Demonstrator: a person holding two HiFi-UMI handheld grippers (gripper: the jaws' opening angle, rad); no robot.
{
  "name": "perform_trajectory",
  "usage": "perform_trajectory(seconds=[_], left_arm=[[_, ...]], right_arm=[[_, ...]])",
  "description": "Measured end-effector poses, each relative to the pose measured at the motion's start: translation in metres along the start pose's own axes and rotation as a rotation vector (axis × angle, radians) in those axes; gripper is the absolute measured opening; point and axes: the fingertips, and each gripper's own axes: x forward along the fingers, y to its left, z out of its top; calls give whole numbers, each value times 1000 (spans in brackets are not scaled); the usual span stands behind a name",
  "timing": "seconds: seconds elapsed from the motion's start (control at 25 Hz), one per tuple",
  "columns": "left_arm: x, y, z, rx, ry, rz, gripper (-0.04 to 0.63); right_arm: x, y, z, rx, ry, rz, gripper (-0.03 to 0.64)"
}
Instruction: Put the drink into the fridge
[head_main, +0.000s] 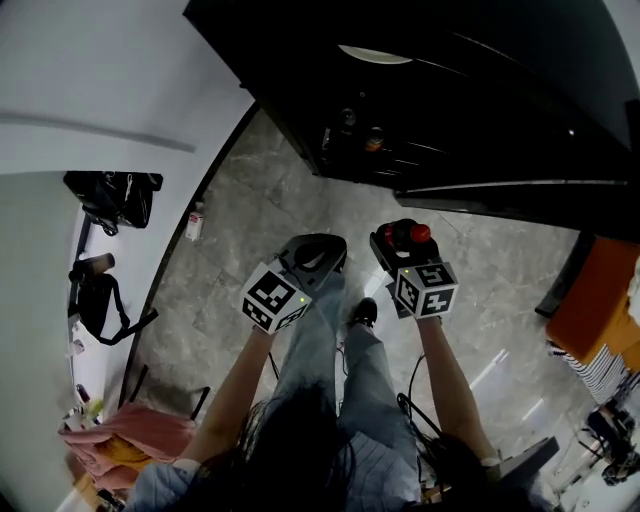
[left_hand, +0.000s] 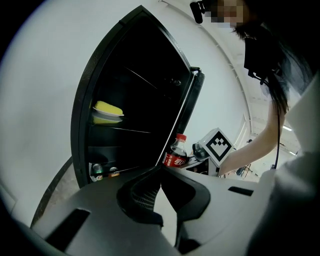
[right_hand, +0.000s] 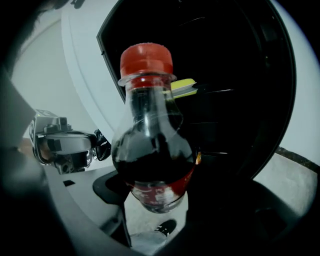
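The drink is a cola bottle (right_hand: 152, 150) with a red cap, held upright with my right gripper (right_hand: 155, 200) shut on its lower body. In the head view the cola bottle (head_main: 412, 236) and right gripper (head_main: 400, 243) are in front of the open black fridge (head_main: 450, 110). The left gripper view shows the bottle (left_hand: 176, 154) just outside the fridge door's edge (left_hand: 189, 112), beside the dark fridge shelves (left_hand: 135, 100). My left gripper (head_main: 318, 250) hangs to the bottle's left, its jaws (left_hand: 161, 184) shut with nothing between them.
A yellow container (left_hand: 106, 111) sits on a middle fridge shelf and cans (left_hand: 102, 171) stand on the bottom one. Black bags (head_main: 115, 195) and a small bottle (head_main: 195, 222) lie by the left wall. An orange object (head_main: 600, 300) is at the right, and the person's shoe (head_main: 363, 312) is below.
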Motion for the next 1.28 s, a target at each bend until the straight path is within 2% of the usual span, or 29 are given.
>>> perform_trajectory(seconds=[0.2,0.48,0.72,1.08,1.28], left_arm=[[0,5,-1,2,8,-12,8],[-4,14,-5,-4,15,-13,9],[-7,25,-12,27,30,-14,8],[-17,44,-19,-8,21,18,8],[-20,48,-25,-27,19,23,8]], right_arm=[[26,-18,1,-36,39,-32,298],[65,-40,18,-133,43,-79,299],[99,-51,25,-226,53,-101,299],[139,-64,42,-372,79,-154,298],[154,-70,52,-409,89,-175,299]])
